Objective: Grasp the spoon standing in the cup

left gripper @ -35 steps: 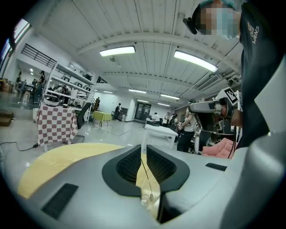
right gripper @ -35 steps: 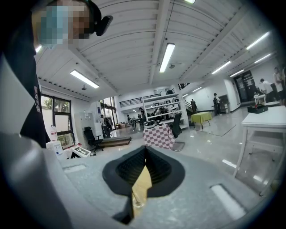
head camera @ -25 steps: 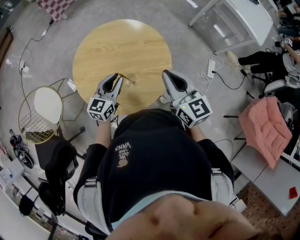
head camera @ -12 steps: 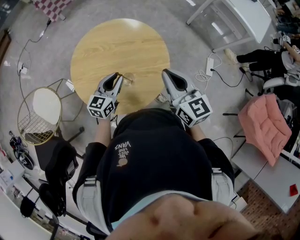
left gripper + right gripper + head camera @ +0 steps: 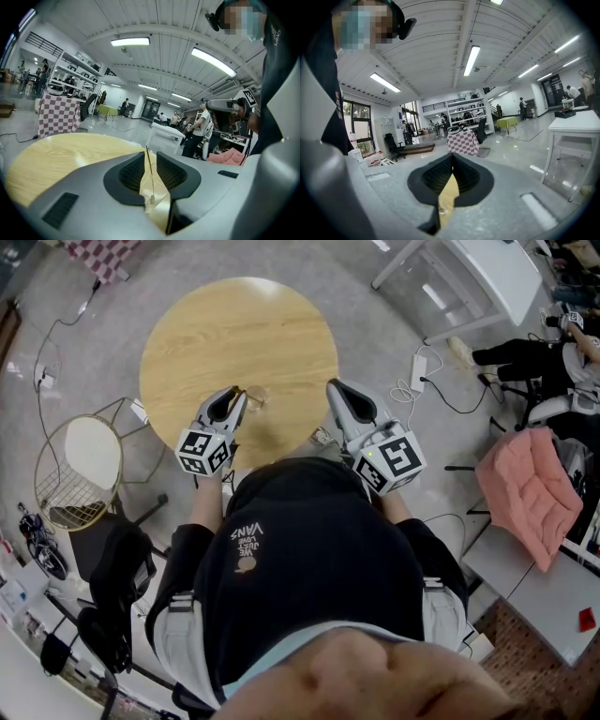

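Observation:
In the head view a clear cup (image 5: 258, 399) stands on the round wooden table (image 5: 234, 324) near its front edge, with a thin golden spoon (image 5: 246, 392) leaning in it. My left gripper (image 5: 235, 390) sits at the top of the spoon's handle. In the left gripper view the spoon (image 5: 146, 161) rises between the jaws. It lies against the left pad, and a narrow gap shows on its other side. The cup (image 5: 151, 202) is visible below, through that gap. My right gripper (image 5: 335, 386) hovers at the table's near right edge, shut and empty, its pads meeting at the tip (image 5: 451, 157).
A wire chair with a white seat (image 5: 80, 460) stands left of the table, and a black chair (image 5: 117, 577) is nearer me. Cables and a power strip (image 5: 422, 367) lie on the floor at right, by a white table (image 5: 469, 277). A pink cloth (image 5: 530, 493) lies far right.

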